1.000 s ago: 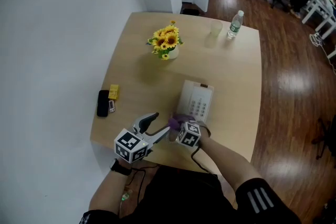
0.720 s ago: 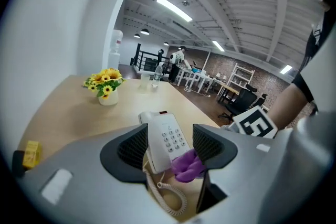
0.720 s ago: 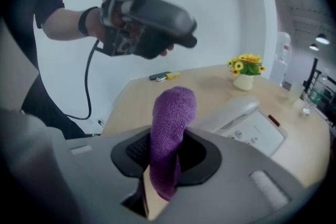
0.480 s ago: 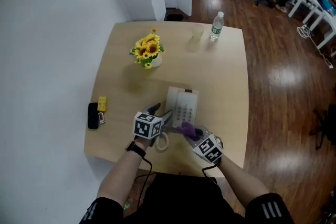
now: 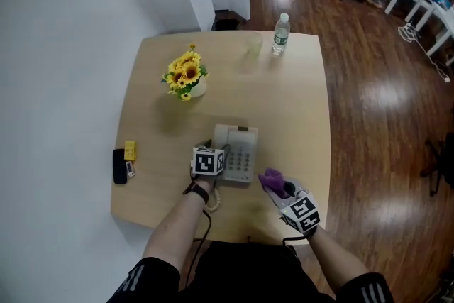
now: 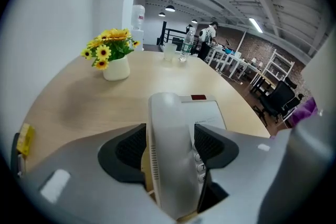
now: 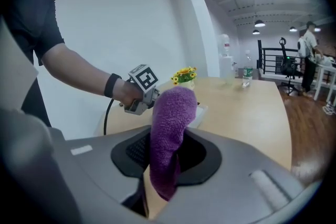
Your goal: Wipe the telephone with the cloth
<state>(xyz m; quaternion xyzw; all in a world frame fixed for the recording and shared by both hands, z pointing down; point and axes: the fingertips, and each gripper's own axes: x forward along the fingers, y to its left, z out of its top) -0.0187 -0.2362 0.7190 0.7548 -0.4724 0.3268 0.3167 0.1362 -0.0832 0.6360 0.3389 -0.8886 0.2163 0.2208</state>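
My left gripper (image 6: 170,150) has its jaws closed on the handset (image 6: 169,136) of the telephone (image 5: 241,155), black ribbed pads pressed to both long sides. The handset is pale grey-white plastic, smooth, rounded at the far end, w/ a row of small slots down its left edge. The rest of the phone sits just right of & beyond those jaws: a flat white base, a few round keys peeking out by the right pad, then a plain panel w/ a small red mark at its far edge. From the head view it's a light rectangular desk phone w/ a keypad grid, lying on the tan table (image 5: 298,103), coiled cord (image 5: 214,199) curling back by my left wrist. Can't tell if the handset is lifted or resting on the base. My right gripper (image 7: 165,152) is clamped on the cloth (image 7: 169,123), a purple fluffy fold standing up out of the jaws & flopping over at the top. It's held right of the phone, near but not touching. Beyond the left jaws: sunflowers (image 6: 107,50) in a white pot to the far left, cup (image 6: 169,51) & water bottle (image 6: 185,45) straight ahead at the table's far edge
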